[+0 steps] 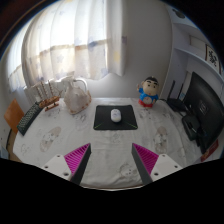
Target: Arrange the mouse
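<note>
The claw is spread wide, its ridged magenta pads holding nothing. Well ahead, centred between the fingers, a small rounded white mouse sits on a flat black rectangular mouse pad. Both lie on a pale patterned surface. Beyond, to the right, stands a glossy cartoon figurine.

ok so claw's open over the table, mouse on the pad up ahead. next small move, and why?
Probably move the claw straight forward and down toward the white mouse. It sits on the black mouse pad well beyond the fingertips, roughly centred between them, and the fingers are open with nothing between them, so no sideways correction looks needed before closing in.
</note>
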`<state>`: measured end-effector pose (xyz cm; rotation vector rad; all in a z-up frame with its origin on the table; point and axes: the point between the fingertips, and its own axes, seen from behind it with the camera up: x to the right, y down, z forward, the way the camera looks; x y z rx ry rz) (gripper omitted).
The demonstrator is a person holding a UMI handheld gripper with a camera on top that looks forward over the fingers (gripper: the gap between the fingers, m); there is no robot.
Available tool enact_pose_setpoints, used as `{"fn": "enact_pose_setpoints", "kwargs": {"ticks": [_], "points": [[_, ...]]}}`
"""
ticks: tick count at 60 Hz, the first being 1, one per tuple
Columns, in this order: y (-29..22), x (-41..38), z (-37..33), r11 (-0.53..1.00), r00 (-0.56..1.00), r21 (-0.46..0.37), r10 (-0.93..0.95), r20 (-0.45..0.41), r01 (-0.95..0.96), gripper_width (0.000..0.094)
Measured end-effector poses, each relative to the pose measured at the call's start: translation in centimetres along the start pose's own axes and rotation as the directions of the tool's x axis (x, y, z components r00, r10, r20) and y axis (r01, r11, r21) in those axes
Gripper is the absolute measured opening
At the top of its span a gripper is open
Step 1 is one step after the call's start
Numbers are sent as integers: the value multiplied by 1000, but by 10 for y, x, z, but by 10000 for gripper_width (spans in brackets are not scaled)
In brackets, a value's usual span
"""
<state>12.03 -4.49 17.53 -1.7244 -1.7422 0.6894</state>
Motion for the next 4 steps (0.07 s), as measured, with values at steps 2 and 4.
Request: {"fn": "enact_pose_setpoints", "kwargs": {"ticks": [2, 4], "points": [[-3, 1, -1, 1000, 1000, 9, -3, -8, 3, 843], [-5, 3, -1, 1000, 1000, 14, -3, -13, 3, 846]]}}
